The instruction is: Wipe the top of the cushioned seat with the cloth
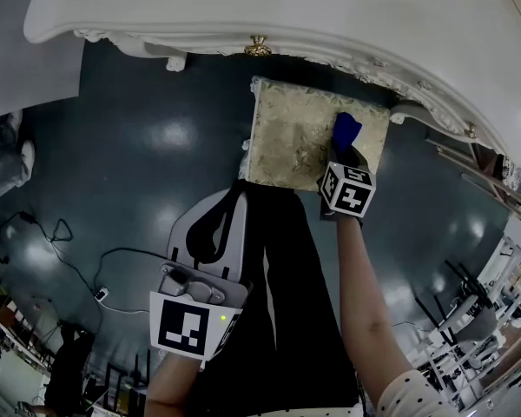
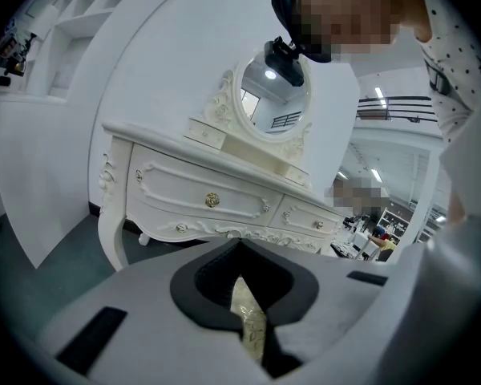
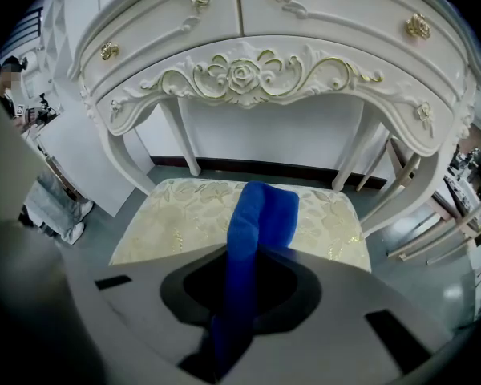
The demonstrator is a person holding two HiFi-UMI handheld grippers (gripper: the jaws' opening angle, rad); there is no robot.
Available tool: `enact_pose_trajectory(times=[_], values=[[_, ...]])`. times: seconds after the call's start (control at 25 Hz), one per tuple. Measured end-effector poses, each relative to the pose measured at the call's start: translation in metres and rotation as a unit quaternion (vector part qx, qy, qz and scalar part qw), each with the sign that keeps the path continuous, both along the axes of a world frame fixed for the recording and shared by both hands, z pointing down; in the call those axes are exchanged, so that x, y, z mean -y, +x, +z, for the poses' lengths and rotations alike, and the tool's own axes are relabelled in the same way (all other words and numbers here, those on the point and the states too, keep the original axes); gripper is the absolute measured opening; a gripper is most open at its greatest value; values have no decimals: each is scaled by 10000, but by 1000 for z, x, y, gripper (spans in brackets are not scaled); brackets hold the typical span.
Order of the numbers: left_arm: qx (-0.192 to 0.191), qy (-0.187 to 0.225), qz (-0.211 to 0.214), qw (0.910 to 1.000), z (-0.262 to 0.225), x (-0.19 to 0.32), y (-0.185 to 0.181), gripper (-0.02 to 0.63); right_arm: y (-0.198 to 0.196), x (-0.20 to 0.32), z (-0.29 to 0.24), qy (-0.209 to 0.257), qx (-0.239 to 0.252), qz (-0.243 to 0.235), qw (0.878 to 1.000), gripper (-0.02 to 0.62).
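The cushioned seat (image 1: 295, 142) is a square stool with a cream and gold floral top, standing in front of the dressing table. My right gripper (image 1: 343, 159) hovers over its right part, shut on a blue cloth (image 1: 346, 130) whose free end sticks out towards the table. In the right gripper view the cloth (image 3: 263, 215) runs up between the jaws and lies over the seat (image 3: 180, 215). My left gripper (image 1: 239, 191) hangs near the seat's front left corner, shut and holding nothing. Only a sliver of the seat (image 2: 247, 305) shows past its jaws.
A white carved dressing table (image 1: 243, 16) with gold knobs spans the back, its legs (image 3: 176, 139) either side of the seat. A black cable (image 1: 65, 241) trails on the dark floor at the left. The person's dark trousers (image 1: 286, 285) fill the front centre.
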State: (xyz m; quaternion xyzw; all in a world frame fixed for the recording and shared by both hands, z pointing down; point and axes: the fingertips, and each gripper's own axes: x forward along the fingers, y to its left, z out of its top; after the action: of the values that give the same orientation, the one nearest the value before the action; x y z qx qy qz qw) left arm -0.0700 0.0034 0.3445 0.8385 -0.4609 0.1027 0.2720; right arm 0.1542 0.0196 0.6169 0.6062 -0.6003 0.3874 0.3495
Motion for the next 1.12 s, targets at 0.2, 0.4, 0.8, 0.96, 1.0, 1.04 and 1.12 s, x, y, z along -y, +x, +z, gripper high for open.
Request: enact_pose_trajectory(times=[0.2,0.4,0.8,0.96,1.0,1.04,1.12], values=[[18,-22,-19,10000,0,-2,-7,9,-14,2,0,8,64,-80,9999,63],[-10,-38,-84,10000,1,-4,-15,9,-27,5,-1,27,97,-134,9999,63],[-43,-81,-153,9998,5,-4,-27,9,-50,9,-1,42,154,-178,9997,63],[-62,-69,-174,9998,4,-3,-31,9,-60,10,-1,55,185,-229,9996,63],[-63,-68,-181,9998,4,-3,-32,9,-63,10,-1,60,194,-241,9995,63],[-65,-64,-190,9998,4,-3,-33,9,-65,11,-2,64,202,-250,9995,63],[-71,-51,-208,9997,4,-3,-35,9,-69,12,-2,69,214,-258,9994,63]])
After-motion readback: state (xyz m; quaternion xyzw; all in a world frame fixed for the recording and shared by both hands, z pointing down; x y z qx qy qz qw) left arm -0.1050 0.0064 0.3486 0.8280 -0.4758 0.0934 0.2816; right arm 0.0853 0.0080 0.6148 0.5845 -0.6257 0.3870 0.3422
